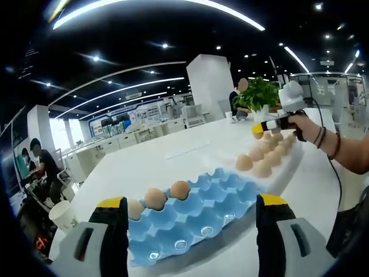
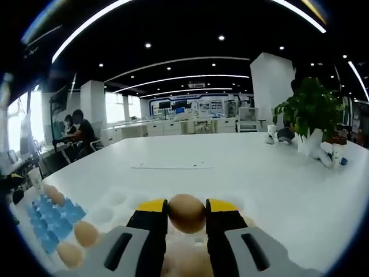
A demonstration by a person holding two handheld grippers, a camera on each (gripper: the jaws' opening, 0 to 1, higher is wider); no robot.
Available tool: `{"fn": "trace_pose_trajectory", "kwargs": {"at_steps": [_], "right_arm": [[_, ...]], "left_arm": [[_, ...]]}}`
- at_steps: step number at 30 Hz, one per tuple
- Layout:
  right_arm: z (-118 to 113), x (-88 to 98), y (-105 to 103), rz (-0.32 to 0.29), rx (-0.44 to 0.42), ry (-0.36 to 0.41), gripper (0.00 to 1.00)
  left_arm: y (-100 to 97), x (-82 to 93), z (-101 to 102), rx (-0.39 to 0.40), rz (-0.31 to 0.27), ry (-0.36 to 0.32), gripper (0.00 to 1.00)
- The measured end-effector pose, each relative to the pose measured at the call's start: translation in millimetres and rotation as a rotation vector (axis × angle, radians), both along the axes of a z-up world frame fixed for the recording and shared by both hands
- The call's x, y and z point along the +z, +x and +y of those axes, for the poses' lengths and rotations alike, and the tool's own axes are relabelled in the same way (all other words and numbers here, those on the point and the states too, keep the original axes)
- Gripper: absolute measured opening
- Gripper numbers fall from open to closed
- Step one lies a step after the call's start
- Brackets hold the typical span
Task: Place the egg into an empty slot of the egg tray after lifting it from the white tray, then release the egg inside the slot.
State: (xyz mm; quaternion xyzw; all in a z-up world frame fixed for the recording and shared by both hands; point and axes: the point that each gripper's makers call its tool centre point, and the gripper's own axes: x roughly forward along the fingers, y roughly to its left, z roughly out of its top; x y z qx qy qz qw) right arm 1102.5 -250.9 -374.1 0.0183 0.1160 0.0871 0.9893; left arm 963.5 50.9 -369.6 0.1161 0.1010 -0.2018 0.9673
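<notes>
A blue egg tray [image 1: 202, 216] lies on the white table just beyond my left gripper [image 1: 191, 202], whose jaws stand wide open and empty. Three brown eggs [image 1: 154, 198] sit along the tray's far left edge. Further right, a white tray [image 1: 286, 172] holds several eggs. Above its far end a hand holds my right gripper [image 1: 258, 130]. In the right gripper view, the right gripper [image 2: 186, 213] is shut on a brown egg [image 2: 186, 212] above the white tray [image 2: 112, 202]. The blue egg tray [image 2: 53, 220] lies to the left.
A potted plant [image 1: 257, 93] [image 2: 311, 109] and a small cup stand at the table's far end. A paper sheet [image 2: 173, 166] lies mid-table. A paper cup [image 1: 63, 214] sits near the left edge. People sit at desks [image 2: 78, 134] to the left.
</notes>
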Motion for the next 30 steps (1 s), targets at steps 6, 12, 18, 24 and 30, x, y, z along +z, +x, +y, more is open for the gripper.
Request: {"fn": "trace_pose_trajectory", "kwargs": {"at_steps": [6, 12, 18, 24, 30], "right_arm": [[16.7, 5.6, -2.4, -0.007, 0.042, -0.004, 0.26], [33.2, 7.2, -4.1, -0.008, 0.084, 0.001, 0.26], [54.9, 9.2, -6.6, -0.011, 0.130, -0.007, 0.26], [74.7, 11.3, -9.7, -0.014, 0.171, -0.004, 0.26], [95.2, 11.2, -12.0, -0.013, 0.217, 0.000, 0.26]], "left_arm": [[0.7, 0.5, -0.2, -0.002, -0.001, 0.000, 0.94], [0.0, 1.3, 1.1, -0.001, -0.007, -0.006, 0.94], [-1.2, 0.5, 2.3, 0.001, -0.006, -0.012, 0.94], [-2.2, 2.3, 1.9, -0.002, -0.010, -0.011, 0.94], [-2.5, 3.3, 1.9, -0.002, -0.014, -0.008, 0.94]]}}
